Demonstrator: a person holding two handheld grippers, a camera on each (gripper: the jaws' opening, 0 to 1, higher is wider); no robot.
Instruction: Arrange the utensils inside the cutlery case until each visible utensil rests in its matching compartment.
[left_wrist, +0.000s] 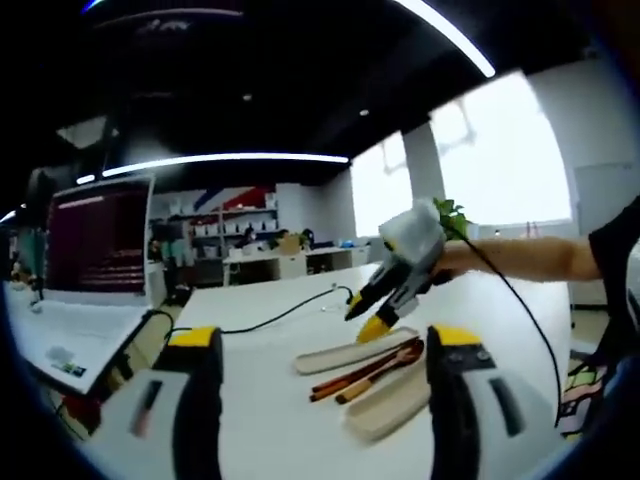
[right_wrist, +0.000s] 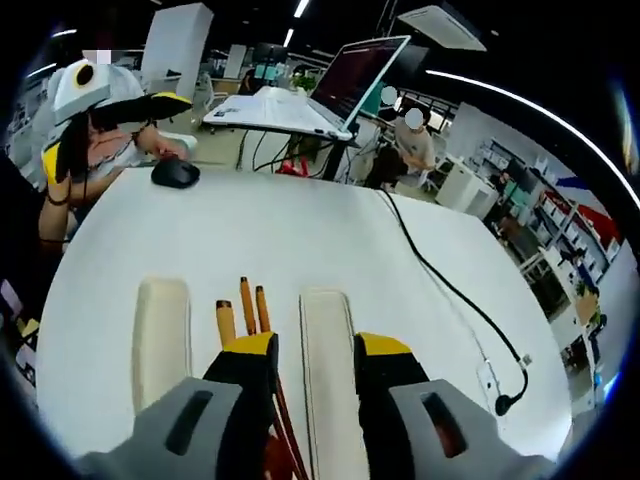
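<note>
Two cream case halves lie on the white tabletop (right_wrist: 200, 230) with the wooden utensils between them. In the right gripper view, going left to right, comes the left case half (right_wrist: 161, 335), then the wooden utensils (right_wrist: 243, 300), three slim brown handles lying side by side and touching, then the right case half (right_wrist: 324, 350), a long shallow tray. The right claw (right_wrist: 312, 365) stands released directly over this group, one yellow-tipped jaw above the utensil handles and the other past the right case half's far edge, gripping nothing. Further off are a black mouse (right_wrist: 175, 173), a black cable (right_wrist: 440, 280) and a laptop (right_wrist: 350, 80).

In the left gripper view the left claw (left_wrist: 325, 350) hangs back from the work, jaws wide apart and empty. Between them, left to right, lie one case half (left_wrist: 345, 355), the utensils (left_wrist: 370, 368) and the other case half (left_wrist: 385, 405), with the right gripper (left_wrist: 385, 300) reaching down to them.

The utensils look light, stiff and smooth; being thin and lying flat, they would likely slide or roll away from a jaw pressing down, and they are packed so close that a pinch could catch two. The best hold is probably across a single handle near mid-length, after nudging it clear of its neighbours. The case halves look light as well and may skid, so the free claw could steady one.
</note>
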